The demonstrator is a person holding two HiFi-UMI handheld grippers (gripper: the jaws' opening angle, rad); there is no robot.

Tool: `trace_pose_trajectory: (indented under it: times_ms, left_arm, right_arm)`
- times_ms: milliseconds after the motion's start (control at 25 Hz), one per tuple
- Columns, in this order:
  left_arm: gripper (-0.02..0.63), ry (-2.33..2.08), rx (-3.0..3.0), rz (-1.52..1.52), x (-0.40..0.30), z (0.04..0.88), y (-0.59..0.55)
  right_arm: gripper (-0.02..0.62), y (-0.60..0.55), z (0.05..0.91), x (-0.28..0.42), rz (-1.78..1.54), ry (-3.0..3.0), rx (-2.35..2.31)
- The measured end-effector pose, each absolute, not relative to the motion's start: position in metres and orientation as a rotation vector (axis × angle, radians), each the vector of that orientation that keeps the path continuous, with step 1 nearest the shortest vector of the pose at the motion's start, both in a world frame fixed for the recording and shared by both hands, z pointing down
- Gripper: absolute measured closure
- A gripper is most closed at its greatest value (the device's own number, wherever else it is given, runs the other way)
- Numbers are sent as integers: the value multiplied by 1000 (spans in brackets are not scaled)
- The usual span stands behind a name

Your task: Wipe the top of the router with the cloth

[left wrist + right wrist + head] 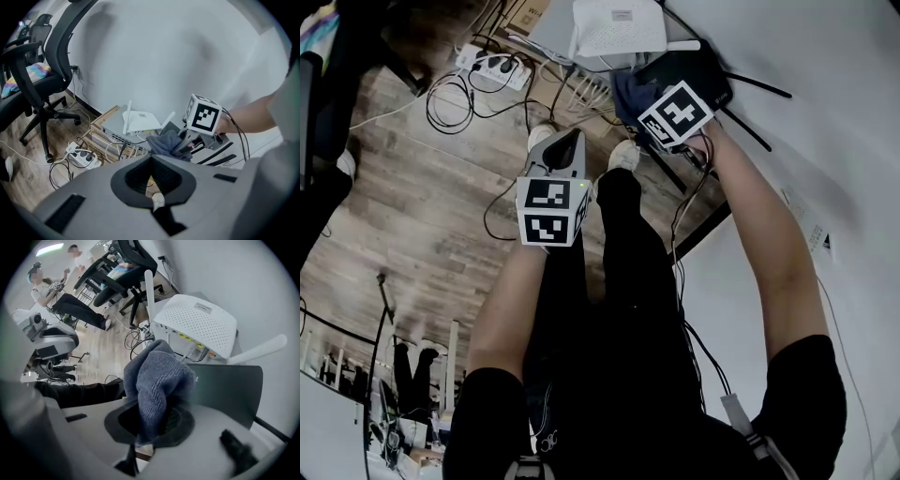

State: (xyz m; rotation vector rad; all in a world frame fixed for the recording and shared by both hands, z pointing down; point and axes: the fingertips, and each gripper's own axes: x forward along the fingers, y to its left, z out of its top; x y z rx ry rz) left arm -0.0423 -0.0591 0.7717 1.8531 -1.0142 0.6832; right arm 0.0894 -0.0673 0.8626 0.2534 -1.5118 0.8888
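Right gripper (151,423): jaws clamped on the blue-grey cloth (157,378), which bulges out ahead of them in a thick wad. Left gripper (153,187): jaws together, nothing held. It hangs near me over the wood floor (422,216), well apart from the work.

Task's thing: the white router (197,322) sits far, against the wall, white antennas up, just beyond the wad. A black router (232,390) lies nearer and to its right, right beside the cloth. I cannot tell whether the cloth touches either top.

View notes: the right gripper view gives me the white router's perforated top and the cables plugged along its near edge. In the head view the right gripper's marker cube covers part of the black router, and the cloth is only a dark scrap at its left. Only the left gripper view shows the stack: white router on a grey switch box (110,129), on a cardboard box (101,119).

Around: power strip (492,66) and loose cable loops on the floor at left. Office chair (37,70) at far left. Two people stand far off in the right gripper view.
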Motion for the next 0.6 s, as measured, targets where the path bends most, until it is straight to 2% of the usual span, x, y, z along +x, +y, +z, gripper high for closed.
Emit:
trace_pose_trajectory:
  times_ms: [600]
  left_arm:
    - [595,-1001,1847,713,-37,784,-49]
  right_arm:
    - [551,-124,877,190,765,-1371,459]
